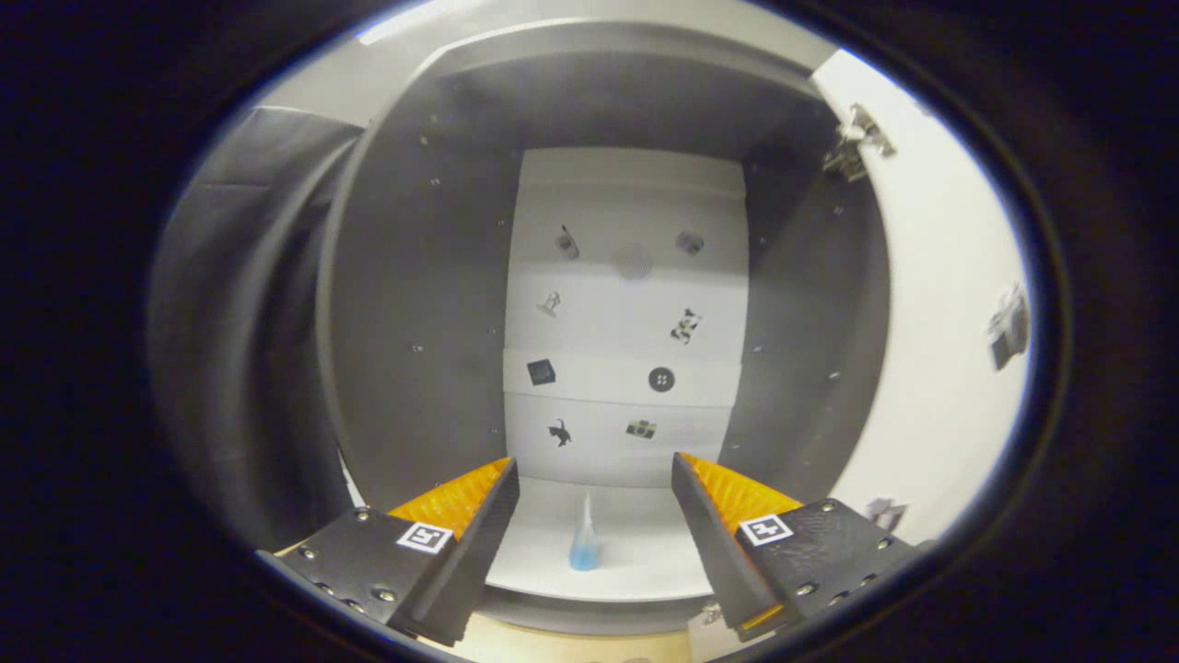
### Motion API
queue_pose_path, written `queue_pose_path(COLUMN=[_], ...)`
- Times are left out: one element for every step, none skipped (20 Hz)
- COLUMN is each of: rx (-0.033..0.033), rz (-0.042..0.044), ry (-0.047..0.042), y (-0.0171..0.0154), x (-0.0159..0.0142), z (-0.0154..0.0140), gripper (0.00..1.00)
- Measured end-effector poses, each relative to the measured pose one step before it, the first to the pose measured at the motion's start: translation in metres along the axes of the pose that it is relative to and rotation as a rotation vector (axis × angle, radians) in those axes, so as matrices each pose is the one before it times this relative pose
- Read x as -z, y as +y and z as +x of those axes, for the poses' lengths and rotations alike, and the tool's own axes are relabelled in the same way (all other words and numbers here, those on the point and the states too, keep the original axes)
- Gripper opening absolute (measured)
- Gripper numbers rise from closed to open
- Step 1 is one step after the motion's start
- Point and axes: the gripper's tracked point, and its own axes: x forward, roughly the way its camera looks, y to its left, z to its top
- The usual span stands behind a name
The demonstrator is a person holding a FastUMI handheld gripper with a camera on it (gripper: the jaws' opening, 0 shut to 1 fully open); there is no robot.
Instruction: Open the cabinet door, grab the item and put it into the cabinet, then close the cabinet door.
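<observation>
The gripper (pixel 594 479) gapes wide, holding nothing. At 12 o'clock between its fingers, a small blue item (pixel 585 543), perhaps a bottle, stands on the cabinet (pixel 414 276) floor. The door (pixel 939 304) hangs open at 3 o'clock.

Inside the open cabinet (pixel 419 304), the pale bottom shelf (pixel 645 543) carries one small blue-based bottle (pixel 585 543), standing upright, seen between the spread fingers of the claw (pixel 594 488), beyond them.
</observation>
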Motion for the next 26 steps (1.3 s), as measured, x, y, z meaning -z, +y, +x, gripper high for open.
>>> queue_pose_path(rx=[0.00820, 0.00691, 0.00357, 0.00950, 0.01284, 0.01499, 0.01707, 0.02337, 0.02773, 0.02226, 0.02415, 0.02316, 0.02508, 0.03047, 0.03532, 0.03455, 0.03222, 0.03153, 0.03217, 0.03447, 0.03730, 0.00081, 0.00641, 0.00100, -0.00440, -0.00925], rz=[-0.01235, -0.00939, -0.00507, -0.00082, 0.00216, 0.00288, -0.00079, -0.00435, -0.00923, -0.00743, 0.00186, 0.00707, 0.00527, -0.00109, -0.00681, -0.00792, -0.00283, 0.00463, 0.00986, 0.01054, 0.00903, 0.01904, 0.01833, 0.00589, 0.00003, -0.00039], ry=[-0.01697, -0.01068, -0.00272, -0.00080, 0.00164, -0.00283, -0.00328, -0.00096, -0.00010, 0.00089, 0.00312, 0.00451, 0.00114, -0.00211, -0.00329, -0.00462, -0.00153, 0.00429, 0.00488, 0.00698, 0.00291, 0.00164, 0.00259, -0.00617, -0.00317, -0.00208], y=[-0.00222, -0.00257, -0.00216, -0.00393, -0.00507, -0.00589, -0.00612, -0.00941, -0.01063, -0.00833, -0.00907, -0.00843, -0.01034, -0.01153, -0.01324, -0.01306, -0.01151, -0.01230, -0.01342, -0.01477, -0.01451, -0.00836, -0.00352, -0.00352, -0.00301, -0.00152], x=[-0.00549, -0.00321, -0.00213, -0.00224, 0.00014, -0.00177, -0.00180, -0.00002, 0.00037, 0.00046, 0.00053, 0.00116, 0.00124, -0.00002, -0.00086, -0.00088, 0.00079, 0.00119, 0.00137, 0.00201, 0.00191, 0.00007, -0.00010, -0.00173, 0.00038, -0.00083], z=[-0.01540, -0.01620, -0.01591, -0.01587, -0.01325, -0.01509, -0.01165, -0.01241, -0.01537, -0.01061, -0.01348, -0.01111, -0.01003, -0.00953, -0.00945, -0.00904, -0.00960, -0.00882, -0.00805, -0.00734, -0.00576, -0.00930, -0.00789, -0.00656, -0.00502, -0.00569], gripper=[0.97, 0.97, 0.96, 0.96, 0.96, 0.96, 0.96, 0.96, 0.96, 0.96, 0.96, 0.96, 0.96, 0.96, 0.97, 0.97, 0.97, 0.97, 0.97, 0.97, 0.97, 0.97, 0.94, 0.94, 0.94, 0.94])
